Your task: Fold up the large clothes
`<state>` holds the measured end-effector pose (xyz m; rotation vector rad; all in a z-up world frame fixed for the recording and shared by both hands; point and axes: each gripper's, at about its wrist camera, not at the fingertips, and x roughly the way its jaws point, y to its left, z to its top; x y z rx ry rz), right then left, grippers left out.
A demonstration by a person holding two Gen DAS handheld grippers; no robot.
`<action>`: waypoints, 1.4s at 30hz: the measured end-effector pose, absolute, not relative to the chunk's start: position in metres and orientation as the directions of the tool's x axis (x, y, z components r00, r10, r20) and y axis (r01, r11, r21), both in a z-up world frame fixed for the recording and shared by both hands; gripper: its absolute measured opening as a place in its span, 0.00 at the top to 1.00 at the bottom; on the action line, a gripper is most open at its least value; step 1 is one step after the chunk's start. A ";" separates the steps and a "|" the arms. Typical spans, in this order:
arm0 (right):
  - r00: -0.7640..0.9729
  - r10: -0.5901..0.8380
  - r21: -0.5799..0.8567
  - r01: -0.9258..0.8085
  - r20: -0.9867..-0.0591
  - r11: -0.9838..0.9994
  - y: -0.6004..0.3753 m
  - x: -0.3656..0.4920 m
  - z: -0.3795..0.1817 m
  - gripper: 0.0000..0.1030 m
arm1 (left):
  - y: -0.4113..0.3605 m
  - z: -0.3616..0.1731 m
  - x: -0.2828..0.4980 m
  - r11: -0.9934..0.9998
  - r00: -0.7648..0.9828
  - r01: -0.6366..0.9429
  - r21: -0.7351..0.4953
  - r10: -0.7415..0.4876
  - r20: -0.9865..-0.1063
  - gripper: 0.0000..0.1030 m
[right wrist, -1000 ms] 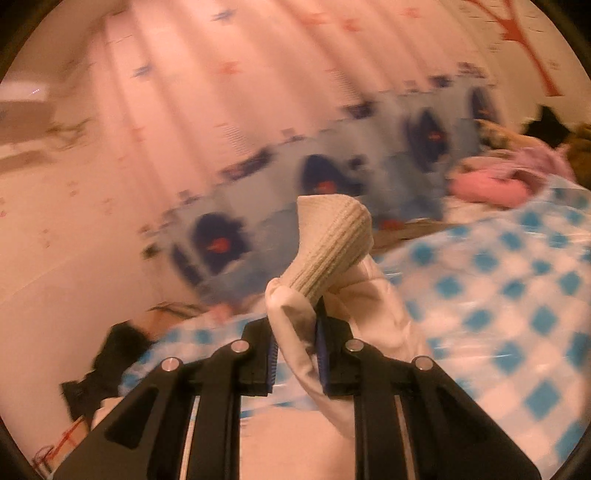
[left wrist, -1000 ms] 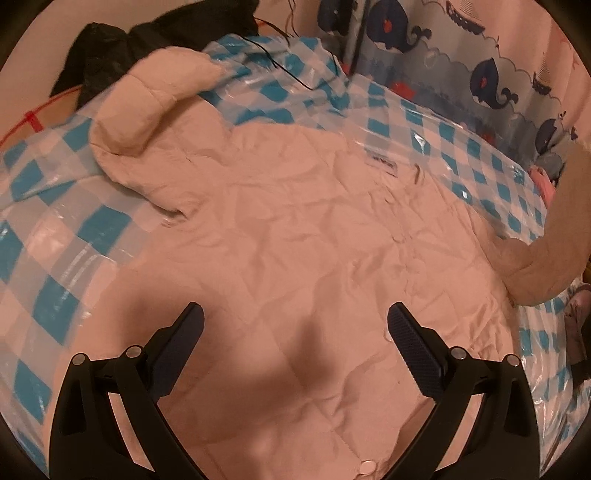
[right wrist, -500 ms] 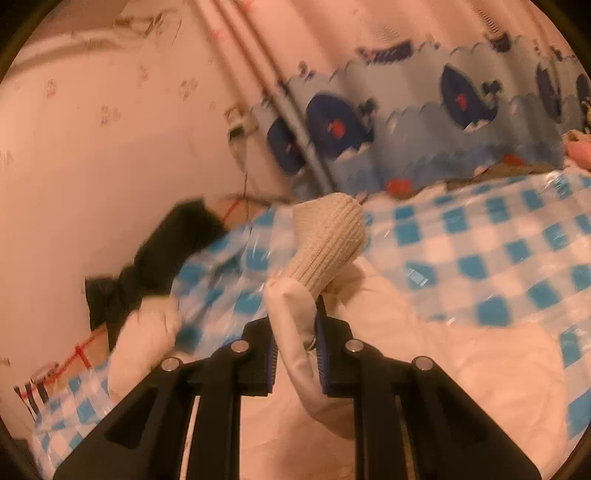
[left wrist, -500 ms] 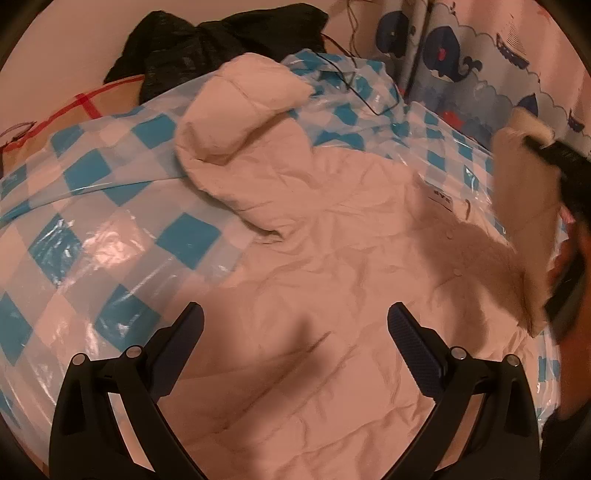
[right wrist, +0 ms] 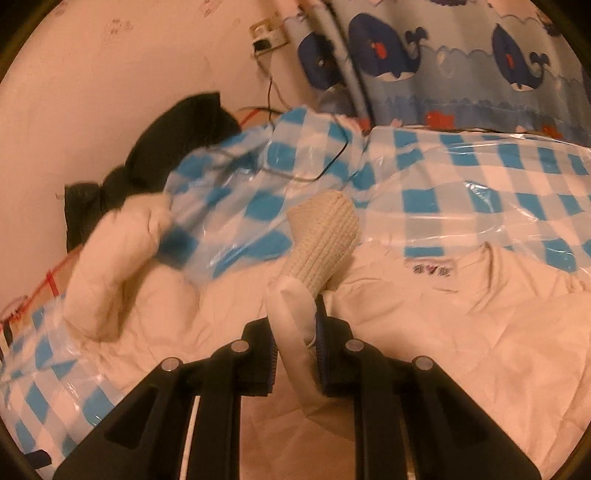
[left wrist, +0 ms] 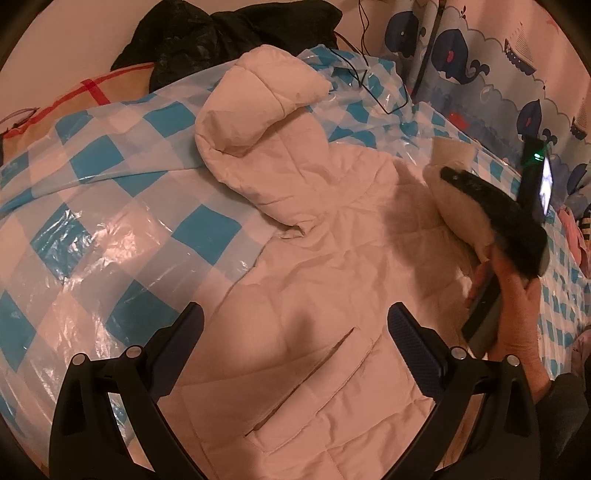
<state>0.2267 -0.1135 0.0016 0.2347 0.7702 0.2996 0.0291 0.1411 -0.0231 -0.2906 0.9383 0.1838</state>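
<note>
At the far left a black garment (left wrist: pixel 229 33) lies bunched against the wall, behind the blue-and-white checked plastic sheet (left wrist: pixel 110 206) that covers the bed. On this sheet lies the cream quilted jacket (left wrist: pixel 325 295), spread flat with its front up. Its hood (left wrist: pixel 258 107) is at the far left side of it, puffed and folded over, and a slanted pocket (left wrist: pixel 314 369) is near me, in the middle.

My left gripper (left wrist: pixel 295 325) hangs above the lower part of the jacket. Its two fingers are wide apart and there is nothing between them; I cannot tell if they touch the cloth.

More to the right, my right gripper (right wrist: pixel 295 343) is closed tight on the jacket sleeve (right wrist: pixel 291 317), just below its ribbed knit cuff (right wrist: pixel 323 243), which stands up above the fingers. The sleeve is lifted over the chest of the jacket, near the small label (right wrist: pixel 430 270) at the collar. In the left wrist view my right hand (left wrist: pixel 517 306) is at the right edge, holding this gripper.

At the far right hangs a curtain with blue whales (right wrist: pixel 443 55).
</note>
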 end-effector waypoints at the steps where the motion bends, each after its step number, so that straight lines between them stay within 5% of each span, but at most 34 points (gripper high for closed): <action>1: 0.674 0.350 0.313 -0.182 -0.650 0.932 -0.111 0.228 -0.001 0.82 | 0.141 -0.025 0.031 0.945 0.575 -0.280 -0.172 0.021 -0.818 0.07; 6: 0.644 0.348 0.294 -0.194 -0.681 0.936 -0.092 0.241 -0.017 0.79 | 0.138 -0.030 0.033 0.942 0.571 -0.278 -0.187 0.005 -0.821 0.07; 8: 0.581 0.363 0.297 -0.210 -0.729 0.931 -0.078 0.252 -0.035 0.60 | 0.136 -0.032 0.035 0.941 0.569 -0.278 -0.192 0.001 -0.822 0.07; 9: 0.522 0.388 0.318 -0.222 -0.760 0.922 -0.070 0.258 -0.048 0.38 | 0.134 -0.033 0.037 0.942 0.569 -0.276 -0.192 0.000 -0.823 0.07; 13: 0.412 0.468 0.393 -0.256 -0.782 0.883 -0.061 0.258 -0.053 0.22 | 0.128 -0.038 0.042 0.942 0.563 -0.275 -0.190 -0.002 -0.826 0.07; 17: 0.408 0.599 0.561 -0.225 -0.689 0.797 -0.109 0.242 -0.007 0.22 | 0.116 -0.037 0.048 0.946 0.573 -0.271 -0.176 0.012 -0.819 0.07; 21: 0.551 0.515 0.545 -0.126 -0.656 0.829 -0.214 0.212 0.039 0.16 | 0.098 -0.010 0.084 0.962 0.640 -0.232 -0.147 0.036 -0.768 0.07; 25: 0.582 0.442 0.573 0.050 -0.682 0.818 -0.315 0.201 0.024 0.15 | 0.065 0.001 0.161 0.984 0.714 -0.161 -0.079 0.061 -0.697 0.07; 28: 0.554 0.475 0.642 0.147 -0.684 0.752 -0.363 0.198 -0.008 0.15 | 0.042 -0.016 0.215 0.992 0.698 -0.118 -0.050 0.047 -0.715 0.07; 34: 0.451 0.449 0.575 0.190 -0.771 0.796 -0.386 0.201 -0.072 0.16 | 0.003 -0.109 0.292 0.972 0.517 -0.027 0.235 0.215 -0.828 0.06; 37: 0.431 0.443 0.551 0.162 -0.786 0.819 -0.383 0.199 -0.058 0.16 | 0.018 -0.130 0.295 0.987 0.469 -0.015 0.161 0.149 -0.870 0.06; 42: 0.466 0.521 0.630 0.107 -0.715 0.769 -0.414 0.136 0.004 0.16 | 0.029 -0.091 0.268 0.990 0.493 -0.036 0.138 0.138 -0.859 0.07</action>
